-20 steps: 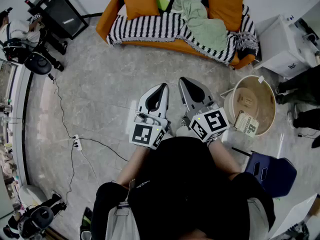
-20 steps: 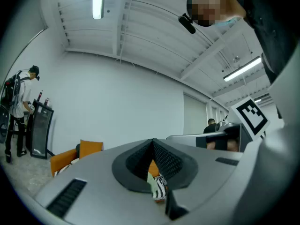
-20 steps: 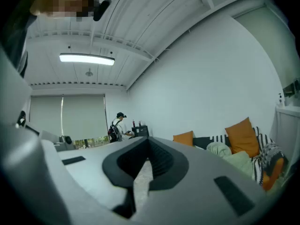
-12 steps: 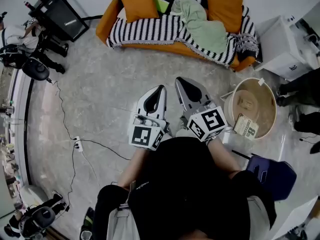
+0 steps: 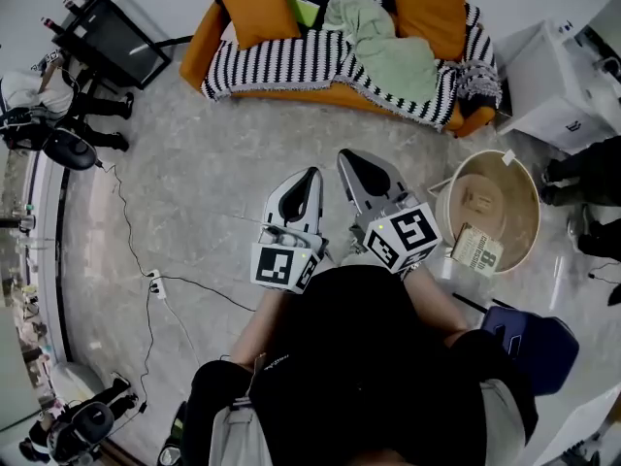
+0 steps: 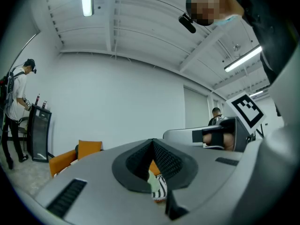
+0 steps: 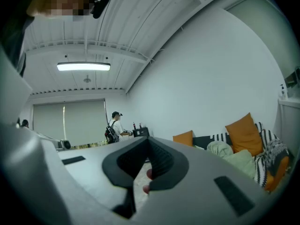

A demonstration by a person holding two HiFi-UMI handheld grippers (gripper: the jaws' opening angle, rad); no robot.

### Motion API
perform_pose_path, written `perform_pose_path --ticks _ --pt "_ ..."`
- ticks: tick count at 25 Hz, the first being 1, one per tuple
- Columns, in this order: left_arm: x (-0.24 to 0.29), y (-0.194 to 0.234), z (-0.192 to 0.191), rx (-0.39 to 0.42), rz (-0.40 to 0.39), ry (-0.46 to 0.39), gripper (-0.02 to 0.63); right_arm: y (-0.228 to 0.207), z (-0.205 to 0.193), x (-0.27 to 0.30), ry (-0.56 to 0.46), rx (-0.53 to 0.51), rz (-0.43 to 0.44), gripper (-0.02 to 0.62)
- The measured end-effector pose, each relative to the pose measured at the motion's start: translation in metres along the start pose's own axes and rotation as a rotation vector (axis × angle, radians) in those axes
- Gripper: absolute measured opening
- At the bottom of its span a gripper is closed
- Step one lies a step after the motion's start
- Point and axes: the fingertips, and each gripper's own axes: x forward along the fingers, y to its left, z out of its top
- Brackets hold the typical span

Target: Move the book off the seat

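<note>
Edged the right gripper (image 5: pixel 347 153) slightly up and left since the earlier frame, with the sofa (image 5: pixel 201 45) drawn nearer the head view's top edge. Holds the left gripper (image 5: pixel 312 171) just beside it — both level over the grey floor (image 5: pixel 194 183), well apart from the sofa. Shows both pairs of jaws closed together, tips meeting, gripping nothing. Leaves the lime-green book (image 5: pixel 307 11) on the seat — between an orange cushion (image 5: pixel 256 3) and a rumpled green blanket (image 5: pixel 383 47).
</note>
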Motion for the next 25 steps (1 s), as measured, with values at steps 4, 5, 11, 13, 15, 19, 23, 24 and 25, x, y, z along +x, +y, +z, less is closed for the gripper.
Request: perform_pose_path --ticks 4,5,11,13,15,19,23,24,25 --pt "0.016 -0.006 -0.004 -0.009 0.012 -0.008 0.009 -0.024 0.002 -0.002 -0.003 0.003 0.002 0.015" --pt "0.018 -0.007 -0.005 -0.009 0.018 -0.009 0.009 -0.028 0.003 -0.002 -0.003 0.002 0.004 0.015" --pt "0.034 -0.005 -0.007 -0.014 0.035 0.001 0.009 -0.036 0.009 0.007 0.012 -0.009 0.038 0.015" --pt "0.043 -0.003 -0.006 -0.019 0.036 -0.005 0.009 -0.039 0.010 0.012 0.017 -0.016 0.047 0.015" --pt "0.051 0.000 -0.008 -0.024 0.037 -0.008 0.009 -0.044 0.009 0.016 0.022 -0.022 0.049 0.015" --pt "0.068 0.010 -0.015 -0.033 0.028 -0.002 0.009 -0.058 0.004 0.030 0.036 -0.027 0.042 0.015" --pt "0.090 0.032 -0.018 -0.046 0.019 0.002 0.009 -0.074 0.004 0.055 0.046 -0.025 0.022 0.015" --pt "0.097 0.038 -0.018 -0.049 0.019 0.002 0.009 -0.077 0.005 0.063 0.049 -0.026 0.020 0.015" --pt "0.104 0.045 -0.019 -0.052 0.020 0.003 0.009 -0.082 0.005 0.070 0.053 -0.027 0.019 0.015"
